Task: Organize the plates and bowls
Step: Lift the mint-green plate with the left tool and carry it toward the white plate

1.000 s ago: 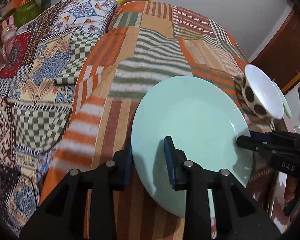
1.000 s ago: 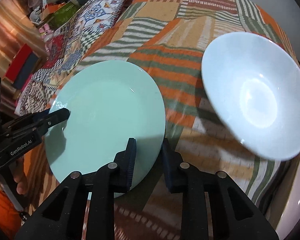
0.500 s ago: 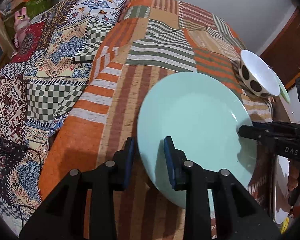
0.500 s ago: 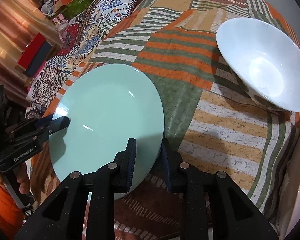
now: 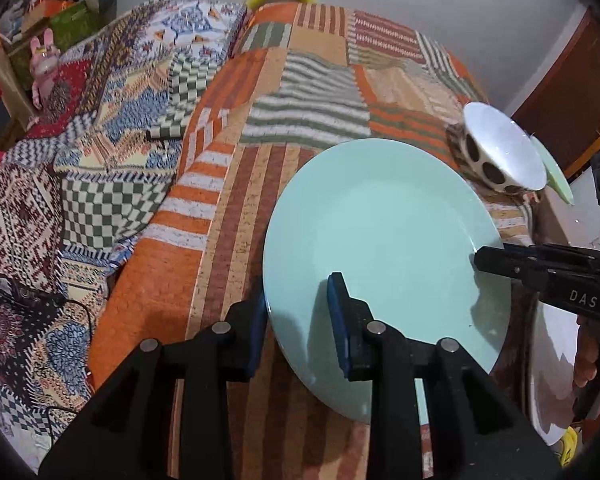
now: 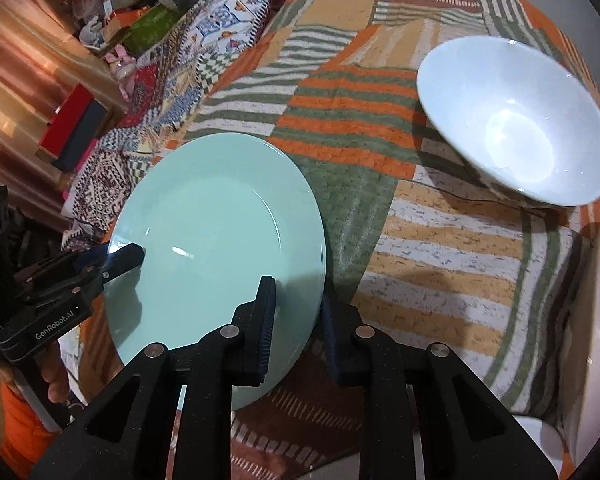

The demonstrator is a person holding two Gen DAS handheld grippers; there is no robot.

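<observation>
Both grippers clamp one round mint-green ceramic plate [image 5: 380, 240]: left gripper [image 5: 296, 320] on its near rim, right gripper [image 6: 296, 320] opposite. White glossy bowl [image 6: 516, 120] sits near bed's far-right edge.

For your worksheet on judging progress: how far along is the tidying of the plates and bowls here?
Done: nothing looks stacked yet. In hand: the mint-green plate is gripped at opposite rim edges by the left gripper and the right gripper, above the patchwork cover. Left: the white bowl sits alone, and the plate needs placing.
</observation>
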